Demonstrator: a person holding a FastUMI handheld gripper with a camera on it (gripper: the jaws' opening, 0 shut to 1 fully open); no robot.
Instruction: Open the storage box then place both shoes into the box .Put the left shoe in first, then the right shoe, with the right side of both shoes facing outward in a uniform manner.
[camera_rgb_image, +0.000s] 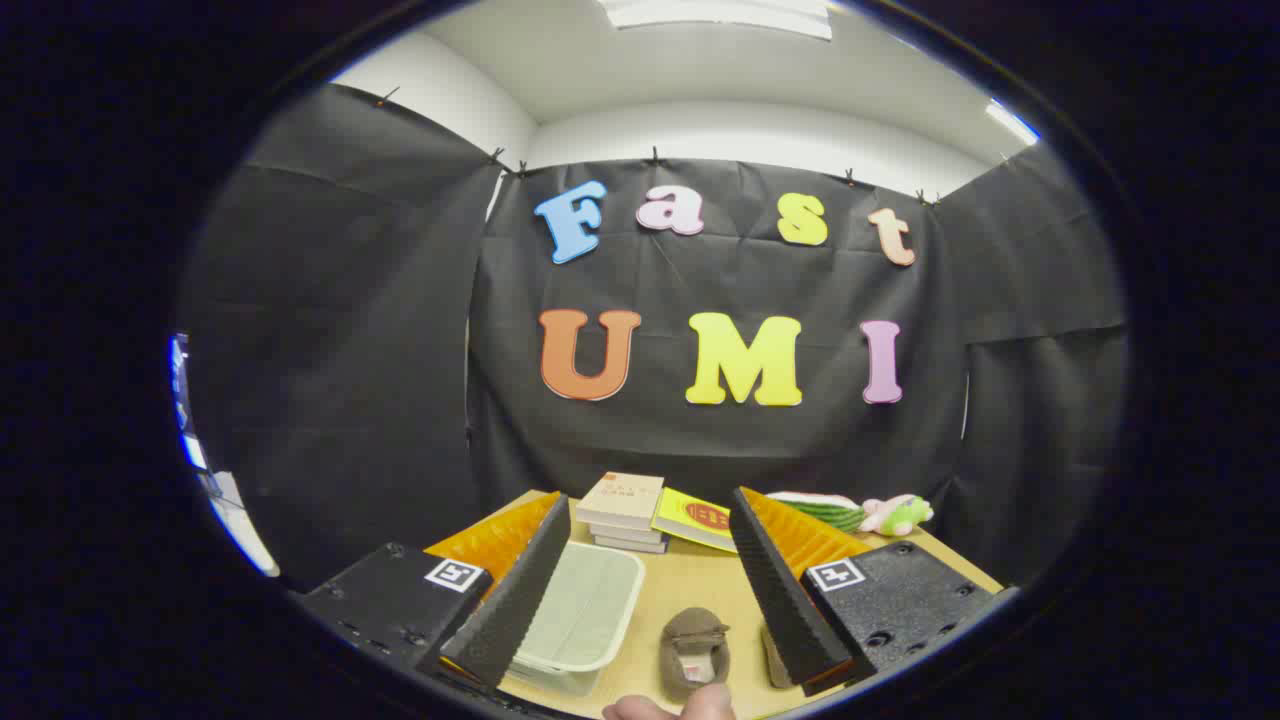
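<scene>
A translucent white storage box (585, 615) stands on the wooden table (700, 580), beside the inner face of my left finger (515, 590); its lid seems to lie flat on top. A small brown shoe (695, 645) sits between the fingers, just right of the box. Part of a second brown shoe (772, 655) peeks out from behind my right finger (785, 590). My gripper (650, 497) is held above the table, open wide, with nothing between its pads.
A stack of books (625, 512) and a yellow book (697, 518) lie at the table's far side. A green-and-pink plush toy (870, 514) rests at the far right. A person's fingers (670, 708) show at the near edge by the shoe.
</scene>
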